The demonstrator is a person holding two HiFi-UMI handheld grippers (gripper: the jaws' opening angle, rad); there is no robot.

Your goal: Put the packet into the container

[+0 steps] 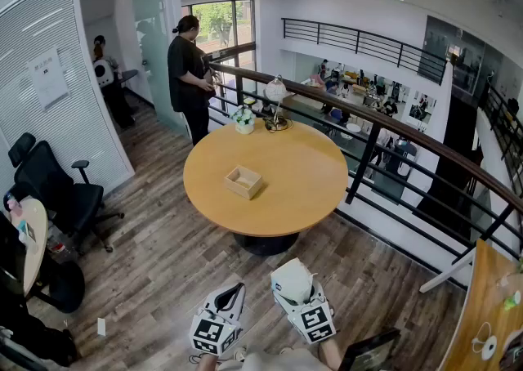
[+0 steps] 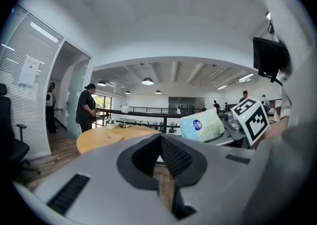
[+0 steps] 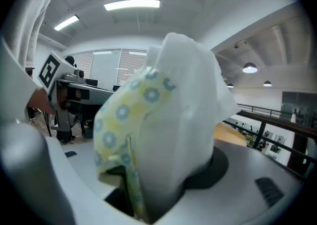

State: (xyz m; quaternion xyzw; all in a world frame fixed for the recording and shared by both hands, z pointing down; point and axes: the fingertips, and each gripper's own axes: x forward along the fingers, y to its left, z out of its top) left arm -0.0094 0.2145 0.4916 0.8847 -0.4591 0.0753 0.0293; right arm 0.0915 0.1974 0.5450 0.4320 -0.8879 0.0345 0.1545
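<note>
A small open wooden container (image 1: 243,181) sits near the middle of a round wooden table (image 1: 294,198), some way ahead of me. My right gripper (image 1: 291,276) is held low in front of me, short of the table, shut on a soft packet (image 1: 292,281). In the right gripper view this white packet (image 3: 163,130), with its yellow and blue flower print, fills the picture between the jaws. My left gripper (image 1: 232,296) hangs beside it, jaws together with nothing in them. The left gripper view shows the packet (image 2: 202,125) to the right and the container (image 2: 113,137) far off.
A person (image 1: 189,75) stands at the table's far side. A small plant pot (image 1: 243,120) and a lamp (image 1: 276,101) stand at the table's far edge. A railing (image 1: 384,128) runs behind the table. An office chair (image 1: 57,189) is at the left.
</note>
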